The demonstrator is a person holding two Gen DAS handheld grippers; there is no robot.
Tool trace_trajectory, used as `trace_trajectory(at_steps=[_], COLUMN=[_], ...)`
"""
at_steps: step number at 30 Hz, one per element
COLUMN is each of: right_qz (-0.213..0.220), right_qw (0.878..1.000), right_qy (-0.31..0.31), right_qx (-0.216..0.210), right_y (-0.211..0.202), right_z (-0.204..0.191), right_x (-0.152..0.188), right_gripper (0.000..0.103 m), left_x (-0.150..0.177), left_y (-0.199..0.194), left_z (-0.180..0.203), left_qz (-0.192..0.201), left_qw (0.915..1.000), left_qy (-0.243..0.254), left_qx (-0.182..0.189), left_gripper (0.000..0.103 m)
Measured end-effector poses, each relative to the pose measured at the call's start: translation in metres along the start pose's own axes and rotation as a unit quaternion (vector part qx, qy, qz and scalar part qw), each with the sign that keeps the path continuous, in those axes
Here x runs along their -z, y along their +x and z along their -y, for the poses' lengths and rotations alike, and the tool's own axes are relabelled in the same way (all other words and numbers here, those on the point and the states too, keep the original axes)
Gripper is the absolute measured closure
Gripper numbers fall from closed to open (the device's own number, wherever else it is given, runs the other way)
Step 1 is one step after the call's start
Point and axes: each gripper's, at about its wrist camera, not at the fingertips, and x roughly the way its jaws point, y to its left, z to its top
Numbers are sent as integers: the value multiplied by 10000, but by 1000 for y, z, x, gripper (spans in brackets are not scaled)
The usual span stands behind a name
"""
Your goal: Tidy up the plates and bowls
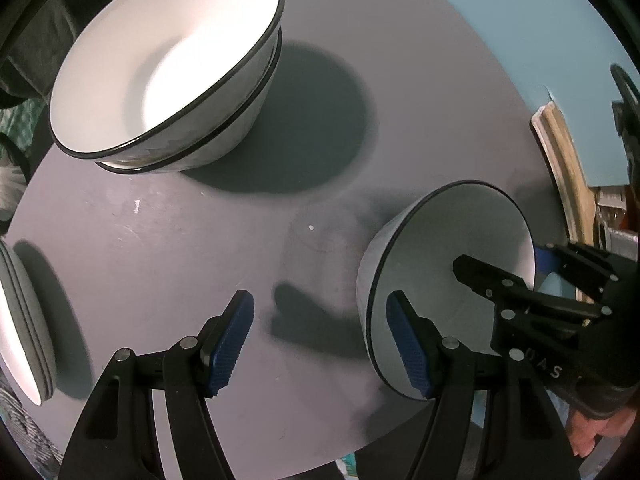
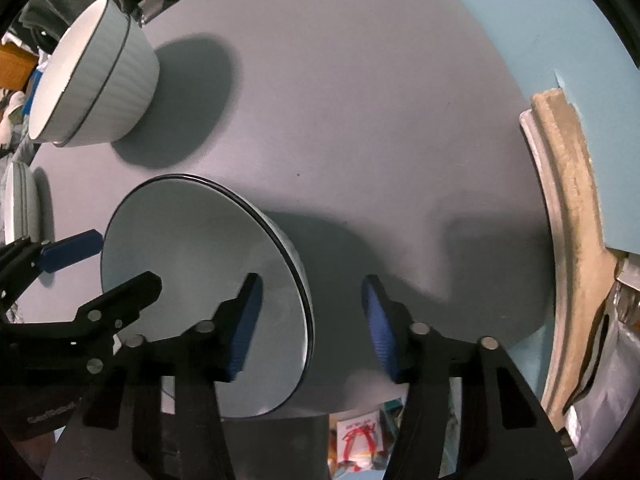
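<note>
A round grey table (image 2: 360,100) stands against a pale blue wall (image 2: 540,20); hard light from one side throws dark, soft-edged shadows across its top.

left wrist: looks steeply down, close over the bench (image 1: 240,240)
right wrist: same, just alongside
shared: single bowl (image 1: 452,280) (image 2: 200,280), stacked bowls (image 1: 168,68) (image 2: 96,80), bench top

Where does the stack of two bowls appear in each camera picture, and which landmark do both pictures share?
Left wrist view: the stack of two bowls fills the upper left, standing on the grey table.
Right wrist view: the same stack is smaller, at the upper left edge.
Shared landmark: the single bowl near the table's front edge, lower right in the left view, lower left in the right view.
</note>
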Motion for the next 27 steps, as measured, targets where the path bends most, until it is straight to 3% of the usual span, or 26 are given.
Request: trace_trajectory(at_steps=[6, 10, 12, 16, 23, 27], right_qz=[-27, -46, -47, -65, -96, -100], right_qw=[10000, 10000, 9999, 9999, 9998, 9999], right_qy=[-4, -11, -34, -12, -107, -73], right_qx=[-29, -67, -84, -130, -119, -73], right_y=[-1, -3, -3, -2, -3, -1], right_z=[0, 3, 1, 3, -2, -12], right_x=[3, 3, 0, -8, -10, -10], right_gripper=[66, 75, 78, 85, 92, 93], left_x=[-2, 0, 2, 6, 16, 21], left_y=[3, 6, 7, 9, 3, 2], left_z=[-3, -3, -4, -13, -10, -6], left_qz=[-61, -139, -191, -290, -282, -307], left_qw=[9999, 9999, 9997, 9987, 9979, 9983], left_qy=[-88, -15, -32, -215, -89, 6], left_qx=[78, 92, 143, 356, 568, 498], left_gripper=[34, 50, 52, 66, 91, 93])
